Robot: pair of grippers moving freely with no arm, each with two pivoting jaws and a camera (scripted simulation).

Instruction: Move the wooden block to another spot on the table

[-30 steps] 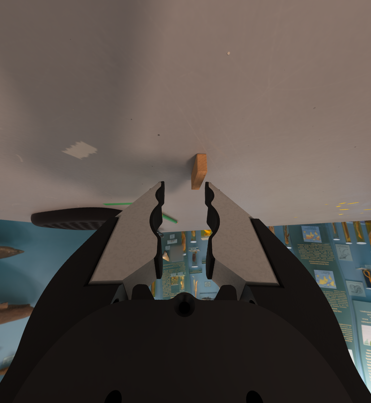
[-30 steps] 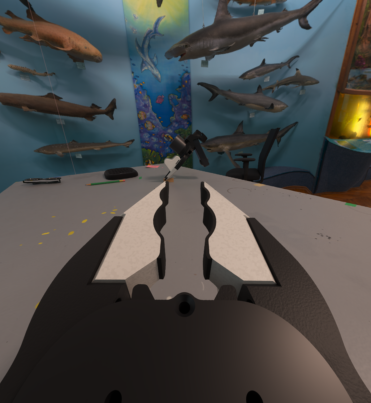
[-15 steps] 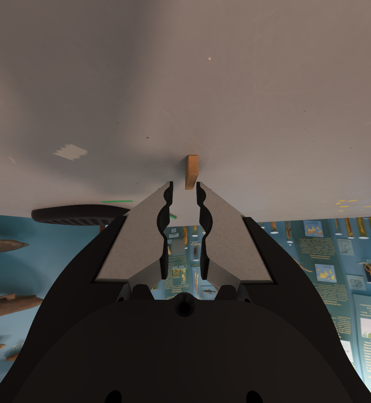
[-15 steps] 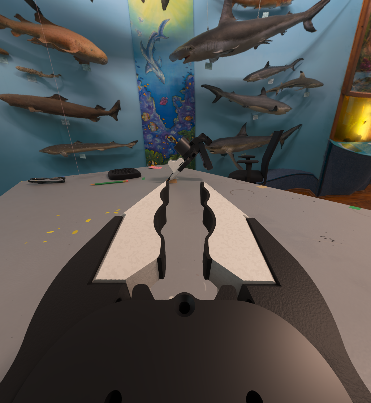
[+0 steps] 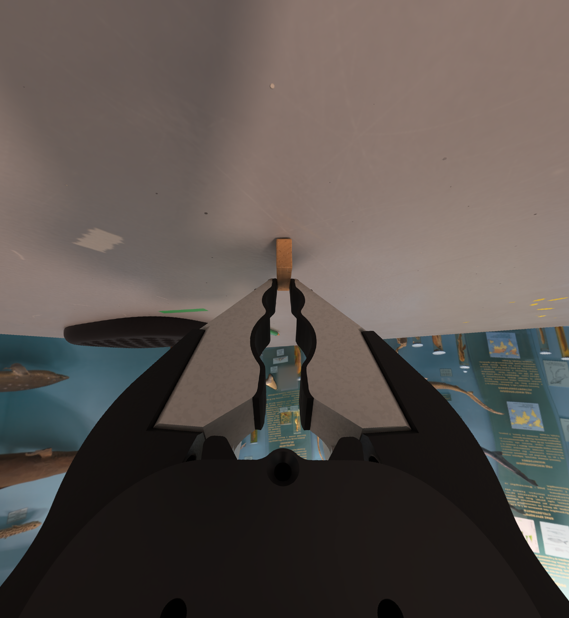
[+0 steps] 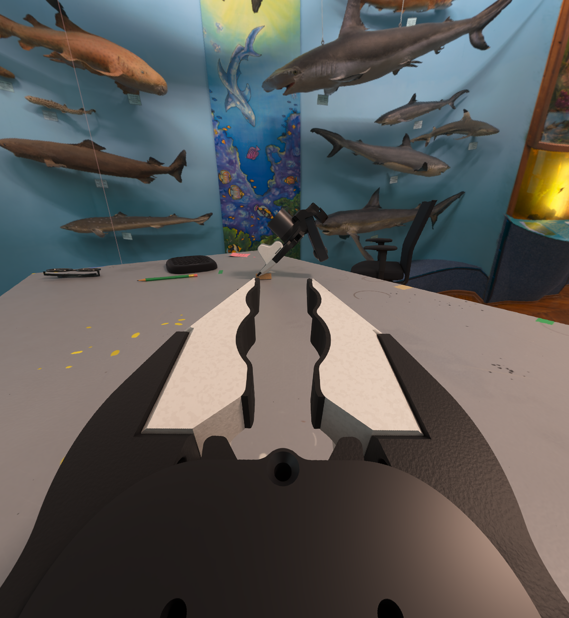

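Observation:
The wooden block [image 5: 283, 257] is a small tan slab standing on edge on the grey table [image 5: 309, 133]; the left wrist view is upside down, with the table at the top. My left gripper [image 5: 283, 285] has its fingertips closed on the block's near end. In the right wrist view the left gripper [image 6: 259, 275] shows far off, tilted down with its tips at the block [image 6: 268, 276]. My right gripper [image 6: 282, 284] is open and empty, low over the table, well short of the block.
A black mesh pad [image 6: 191, 264], a green pencil [image 6: 167, 277], black glasses [image 6: 71, 272] and a pink note [image 6: 239, 254] lie near the table's far edge. An office chair [image 6: 390, 254] stands beyond it. The pad [image 5: 126, 332] also shows in the left wrist view.
My left gripper has moved up to the block and narrowed its fingers until the tips closed on the block's near end. The right gripper stays open and has barely shifted.

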